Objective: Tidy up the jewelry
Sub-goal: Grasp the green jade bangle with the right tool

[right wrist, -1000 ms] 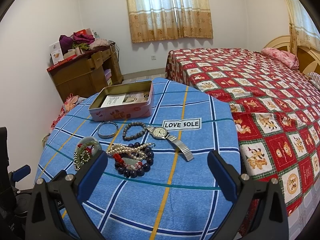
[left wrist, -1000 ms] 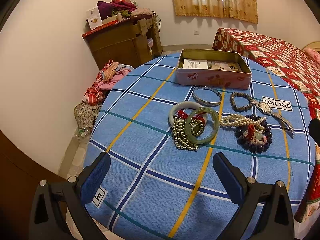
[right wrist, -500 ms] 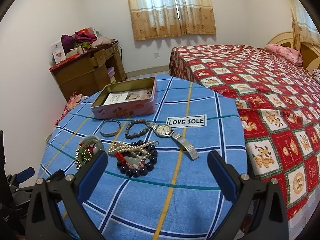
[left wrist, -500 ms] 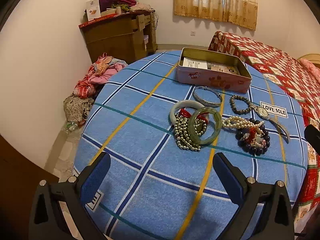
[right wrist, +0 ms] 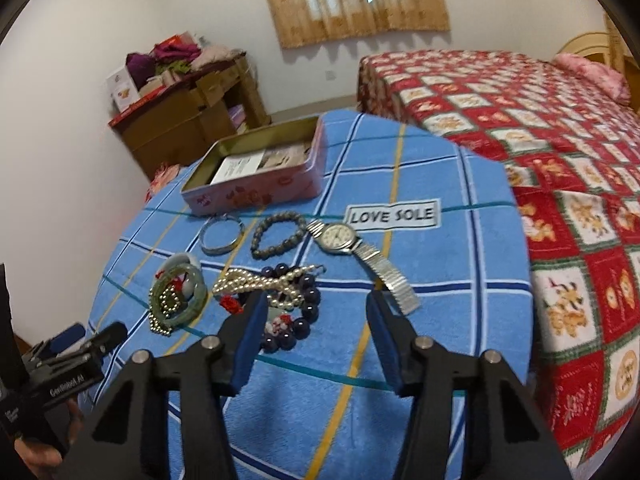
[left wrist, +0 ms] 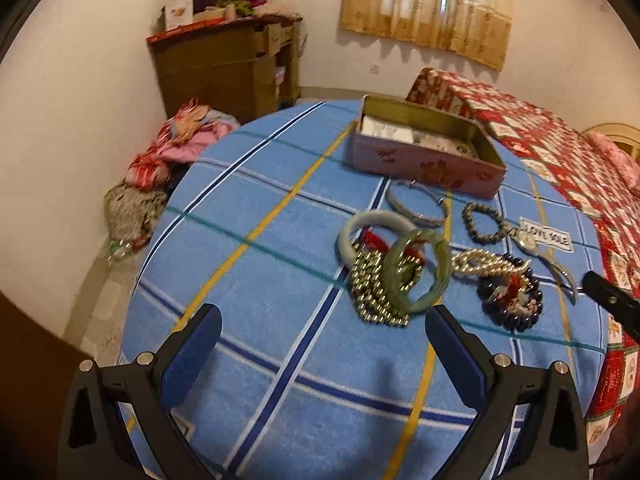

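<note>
The left tool [left wrist: 322, 330] hangs above the near part of the surface [left wrist: 256, 264] with its blue fingers [left wrist: 192, 350] spread wide and nothing between them. The right tool [right wrist: 316, 312] is about half open, also empty, with its fingertips low over the blue checked cloth just beside the jewelry.

In the right wrist view the pink tin [right wrist: 260, 176] sits open at 11 o'clock with paper cards inside. Just in front of it lie a silver bangle [right wrist: 222, 234] and a grey bead bracelet [right wrist: 278, 234], side by side. The watch [right wrist: 340, 236] lies at 12 o'clock, its metal band [right wrist: 386, 278] running toward 1 o'clock and ending close to the right finger [right wrist: 384, 336]. A pearl strand [right wrist: 256, 282] drapes over a ring of dark blue beads [right wrist: 304, 308], which the left finger [right wrist: 248, 336] partly covers. At 10 o'clock a green bangle [right wrist: 188, 300] lies across a white bangle [right wrist: 186, 260] and a silver ball chain [right wrist: 162, 320].

In the left wrist view the same green bangle [left wrist: 420, 270] lies at 1 o'clock, just ahead of the right-hand finger [left wrist: 456, 348]. A red quilted bed [right wrist: 540, 120] stands behind the surface at 2 o'clock.
</note>
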`<state>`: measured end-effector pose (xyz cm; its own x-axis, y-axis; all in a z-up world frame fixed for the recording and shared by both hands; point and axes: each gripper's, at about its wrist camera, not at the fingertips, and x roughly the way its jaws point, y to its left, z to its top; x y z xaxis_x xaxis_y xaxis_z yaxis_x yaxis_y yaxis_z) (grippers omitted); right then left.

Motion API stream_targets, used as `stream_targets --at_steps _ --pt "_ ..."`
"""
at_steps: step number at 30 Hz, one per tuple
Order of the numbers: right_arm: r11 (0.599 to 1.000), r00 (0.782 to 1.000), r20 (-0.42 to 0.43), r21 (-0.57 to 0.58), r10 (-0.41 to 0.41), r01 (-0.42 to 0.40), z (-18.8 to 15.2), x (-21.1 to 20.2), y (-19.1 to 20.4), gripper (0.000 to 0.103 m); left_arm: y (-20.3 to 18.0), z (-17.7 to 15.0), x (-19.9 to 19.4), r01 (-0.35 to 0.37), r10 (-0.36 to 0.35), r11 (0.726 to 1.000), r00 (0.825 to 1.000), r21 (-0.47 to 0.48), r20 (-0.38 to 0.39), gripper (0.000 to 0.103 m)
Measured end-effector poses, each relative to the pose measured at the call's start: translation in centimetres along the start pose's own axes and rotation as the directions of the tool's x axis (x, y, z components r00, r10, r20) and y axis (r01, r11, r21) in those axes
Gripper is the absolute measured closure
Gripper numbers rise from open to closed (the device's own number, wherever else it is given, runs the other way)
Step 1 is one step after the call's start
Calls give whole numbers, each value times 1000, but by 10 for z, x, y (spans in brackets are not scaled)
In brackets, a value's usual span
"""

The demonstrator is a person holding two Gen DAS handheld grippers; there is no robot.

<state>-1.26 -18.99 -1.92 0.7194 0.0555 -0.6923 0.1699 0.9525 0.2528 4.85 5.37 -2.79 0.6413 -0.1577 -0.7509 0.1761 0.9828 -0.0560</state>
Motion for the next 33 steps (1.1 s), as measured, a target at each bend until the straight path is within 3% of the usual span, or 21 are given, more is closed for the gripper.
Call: stream_targets --at_steps 5,7,10,13,17,26,28,33 --pt "987 988 -70 -76 139 -144 13 20 27 48 3 10 2 8 -9 1000 1000 25 24 7" --pt "975 980 -102 -124 172 -184 17 33 43 48 7 12 4 19 -19 1000 1000 24 21 12" --pt "952 961 -180 -187 211 -244 20 61 67 51 17 12 2 6 -7 1000 1000 17 30 12" --pt "935 956 -222 -254 194 -248 16 83 86 57 26 13 -1 -17 16 1000 999 18 43 12" --pt "931 950 -274 -286 149 -228 12 104 92 74 36 16 -2 -56 55 998 997 13 58 12" --pt "920 958 -260 -333 122 -207 17 113 102 78 40 20 8 -43 43 999 998 3 45 12" --pt "915 946 -292 -326 141 -237 17 115 101 93 39 21 7 -41 41 999 998 5 48 12" --pt "927 937 -244 -217 250 -304 29 94 83 93 41 24 7 -32 31 999 998 6 55 12"
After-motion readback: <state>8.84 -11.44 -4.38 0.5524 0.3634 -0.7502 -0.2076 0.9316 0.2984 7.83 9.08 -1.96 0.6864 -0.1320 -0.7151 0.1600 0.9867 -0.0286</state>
